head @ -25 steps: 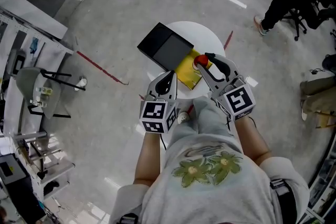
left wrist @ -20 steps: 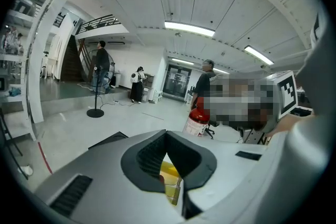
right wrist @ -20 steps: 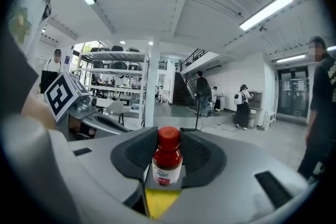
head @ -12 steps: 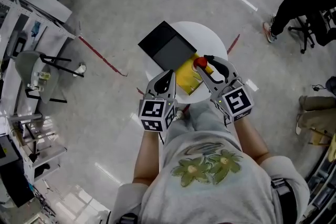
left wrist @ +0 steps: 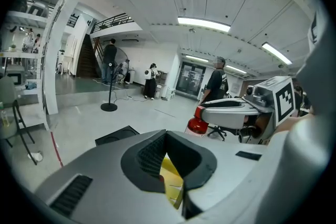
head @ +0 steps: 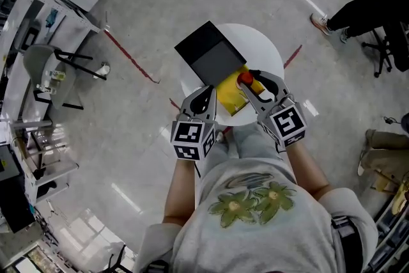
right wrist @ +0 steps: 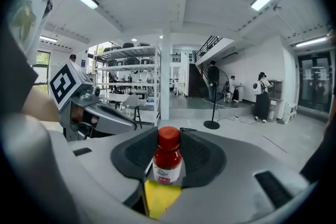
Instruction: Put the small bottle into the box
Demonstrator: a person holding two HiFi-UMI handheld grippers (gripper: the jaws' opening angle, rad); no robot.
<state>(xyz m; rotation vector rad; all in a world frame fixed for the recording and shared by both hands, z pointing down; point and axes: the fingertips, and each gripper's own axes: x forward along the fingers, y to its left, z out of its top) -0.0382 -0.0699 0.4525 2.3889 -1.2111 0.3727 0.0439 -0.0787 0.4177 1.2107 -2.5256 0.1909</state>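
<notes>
Jaws of the right gripper (right wrist: 169, 153) clasp the small bottle (right wrist: 168, 157) from both sides, one pad against each flank of its body, so that it stands upright between them with its red cap above the pads and its white label facing the camera. From the head view the same red cap shows between the two fingers of the right gripper (head: 248, 79), above the yellow packet (head: 229, 94) that lies on the round white table (head: 263, 48). The small bottle (head: 245, 78) is outside the black box (head: 208, 54), just beside the box's near right corner. The box rests on the far left part of the table, and the yellow packet touches its near edge. The left gripper (head: 203, 94) is at the table's near left edge, its jaws brought together to a point and grasping nothing. In the left gripper view the pads of the left gripper (left wrist: 164, 139) meet at their tips, with yellow showing beneath them
</notes>
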